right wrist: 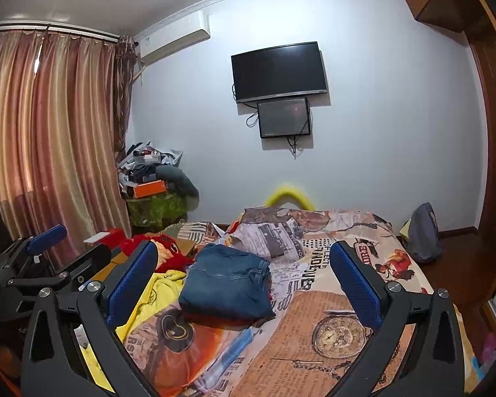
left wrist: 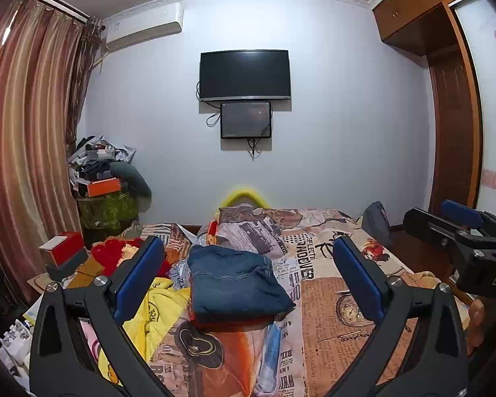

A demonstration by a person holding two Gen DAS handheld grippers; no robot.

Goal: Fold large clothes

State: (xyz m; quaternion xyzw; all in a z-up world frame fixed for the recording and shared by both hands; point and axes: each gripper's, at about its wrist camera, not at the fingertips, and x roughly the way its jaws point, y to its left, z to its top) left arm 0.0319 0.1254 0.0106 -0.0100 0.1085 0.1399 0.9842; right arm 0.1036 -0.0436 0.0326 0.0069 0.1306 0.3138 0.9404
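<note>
Denim, folded into a thick blue bundle, is the jeans point(left wrist: 238, 281) lying on your bed point(left wrist: 340, 301), on the newspaper-print cover, just right of a yellow garment point(left wrist: 155, 311) and a red one point(left wrist: 122, 251). Your left hand-held gripper point(left wrist: 248, 278) is raised above the near end of the bed, levelled at the far wall, its blue pads point(left wrist: 139, 274) spread wide and gripping nothing. Your right hand-held gripper point(right wrist: 244, 281) is raised alongside it at about the same height, pointing the same way, jaws likewise released and empty. The jeans lie ahead of both, touching neither. Part of your right hand point(left wrist: 476, 324) shows under the right tool.
</note>
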